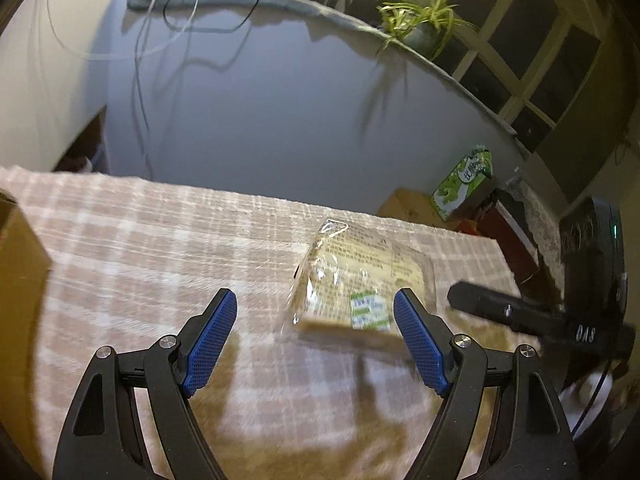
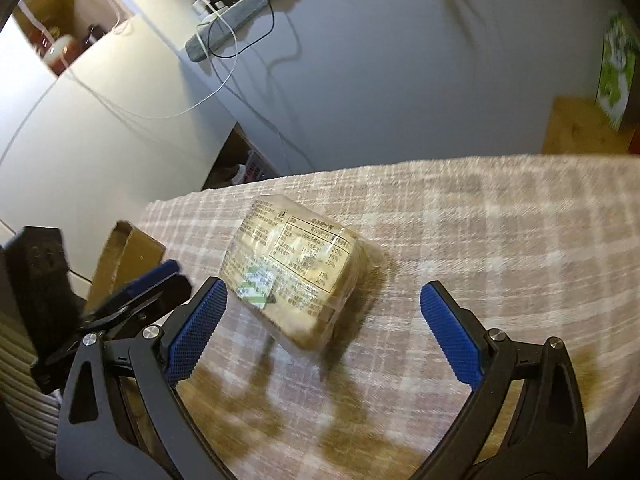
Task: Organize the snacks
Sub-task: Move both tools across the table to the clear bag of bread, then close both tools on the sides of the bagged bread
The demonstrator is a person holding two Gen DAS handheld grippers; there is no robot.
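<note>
Table (image 1: 160, 240), covered by a pink plaid cloth, spanned both views before a grey wall (image 1: 260, 112).
Cardboard box (image 1: 20, 280) stood at the table's left edge.
Green carton (image 1: 466, 182) sat beyond the far right corner, on a brown box.
Potted plant (image 1: 424, 24) stood on the ledge above.
Left gripper (image 1: 314, 338) hung over the cloth, jaws wide, nothing between them.
Right gripper (image 2: 324, 332) likewise wide and empty.
Snack pack (image 2: 292, 268), clear-wrapped with printed label, lay on the cloth just ahead of both grippers, untouched.
</note>
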